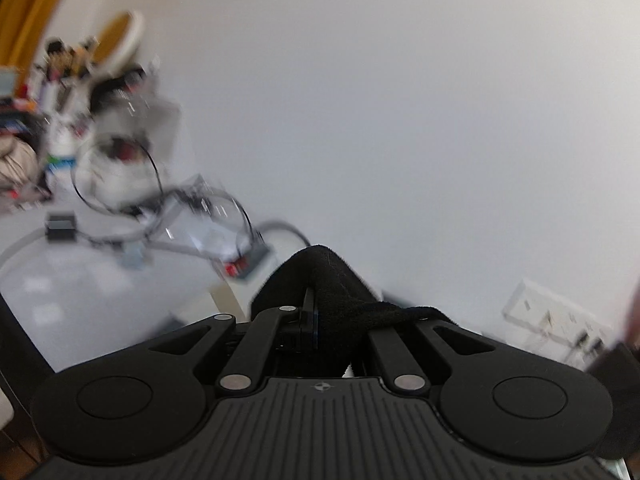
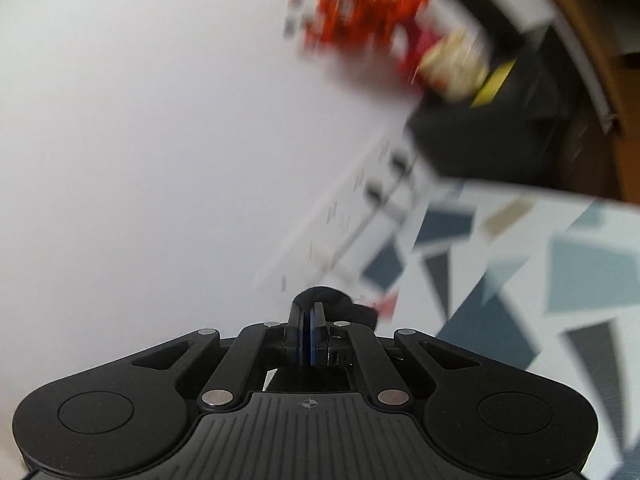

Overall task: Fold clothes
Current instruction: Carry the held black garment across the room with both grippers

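Note:
A black garment (image 1: 324, 280) is draped over my left gripper (image 1: 314, 312), whose jaws are shut on the cloth; a fold stands up over the fingertips and a band of it trails off to the right. In the right wrist view my right gripper (image 2: 307, 312) has its jaws pressed together, with a small bunch of the same black garment (image 2: 340, 304) poking out beyond and to the right of the tips. Both grippers are raised and face a plain white wall. The rest of the garment hangs below, out of sight.
A cluttered white desk (image 1: 60, 280) with cables, bottles and a round mirror (image 1: 116, 36) lies at the left. A white power strip (image 1: 556, 316) sits low right. In the right wrist view a patterned bed cover (image 2: 520, 280) lies to the right, with a dark box (image 2: 500, 136) and a red, blurred object (image 2: 360, 16) above it.

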`<state>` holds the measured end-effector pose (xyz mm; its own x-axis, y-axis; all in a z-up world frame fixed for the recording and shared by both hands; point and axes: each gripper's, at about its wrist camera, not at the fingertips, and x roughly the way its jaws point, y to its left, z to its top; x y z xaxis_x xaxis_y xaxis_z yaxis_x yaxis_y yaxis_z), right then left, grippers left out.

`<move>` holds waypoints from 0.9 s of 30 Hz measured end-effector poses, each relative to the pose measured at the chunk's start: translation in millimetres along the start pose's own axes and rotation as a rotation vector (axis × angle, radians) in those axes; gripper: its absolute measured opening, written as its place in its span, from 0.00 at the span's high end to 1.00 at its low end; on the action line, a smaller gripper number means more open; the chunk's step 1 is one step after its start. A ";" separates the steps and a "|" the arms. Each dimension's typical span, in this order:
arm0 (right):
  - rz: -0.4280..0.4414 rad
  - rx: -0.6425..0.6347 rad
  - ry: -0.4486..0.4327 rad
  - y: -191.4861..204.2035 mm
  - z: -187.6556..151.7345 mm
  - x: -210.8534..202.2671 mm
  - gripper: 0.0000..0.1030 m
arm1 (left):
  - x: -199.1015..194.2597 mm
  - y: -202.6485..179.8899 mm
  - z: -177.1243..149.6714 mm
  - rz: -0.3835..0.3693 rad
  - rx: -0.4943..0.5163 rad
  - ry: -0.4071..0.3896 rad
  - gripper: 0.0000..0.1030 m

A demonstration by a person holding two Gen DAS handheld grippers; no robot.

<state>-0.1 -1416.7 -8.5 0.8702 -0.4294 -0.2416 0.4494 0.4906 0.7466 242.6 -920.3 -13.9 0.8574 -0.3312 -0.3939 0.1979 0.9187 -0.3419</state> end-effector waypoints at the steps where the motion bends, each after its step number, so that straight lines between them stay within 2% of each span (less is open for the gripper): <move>1: 0.001 -0.027 -0.026 4.3 5.7 -17.0 0.97 | 3.5 0.7 -5.6 -0.009 0.009 0.028 0.97; 3: 0.001 -0.099 -0.060 15.2 13.6 -45.3 0.97 | 9.7 1.6 -13.6 -0.028 0.025 0.074 0.97; 5: 0.003 -0.119 -0.085 23.9 17.4 -61.2 0.97 | 13.5 1.8 -15.0 -0.054 0.039 0.090 0.97; 8: 0.017 -0.088 -0.138 34.2 18.6 -70.6 0.97 | 11.8 0.8 -5.8 -0.100 0.062 0.041 0.97; 12: 0.063 -0.066 -0.220 55.4 19.7 -83.9 0.97 | 1.8 2.6 11.2 -0.143 0.089 -0.071 0.97; 16: 0.166 -0.161 -0.244 88.8 28.0 -82.0 0.97 | 8.4 -2.6 23.3 -0.138 0.169 -0.126 0.97; 19: 0.221 -0.221 -0.258 106.6 38.4 -63.7 0.97 | 22.8 -5.2 26.4 -0.104 0.158 -0.125 0.97; 21: 0.252 -0.200 -0.242 105.5 46.6 -38.6 0.97 | 35.2 -7.8 25.9 -0.055 0.155 -0.117 0.97; 24: 0.301 -0.106 -0.155 88.5 56.5 16.9 0.97 | 56.2 -8.5 22.2 0.038 0.136 -0.092 0.97; 27: 0.264 -0.054 -0.030 66.1 57.5 86.1 0.97 | 77.2 -8.6 25.5 0.084 0.054 -0.048 0.97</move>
<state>92.9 -1464.9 55.8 0.9528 -0.3028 -0.0236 0.2182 0.6284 0.7466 319.1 -948.4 -19.6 0.8935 -0.2430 -0.3777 0.1486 0.9536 -0.2620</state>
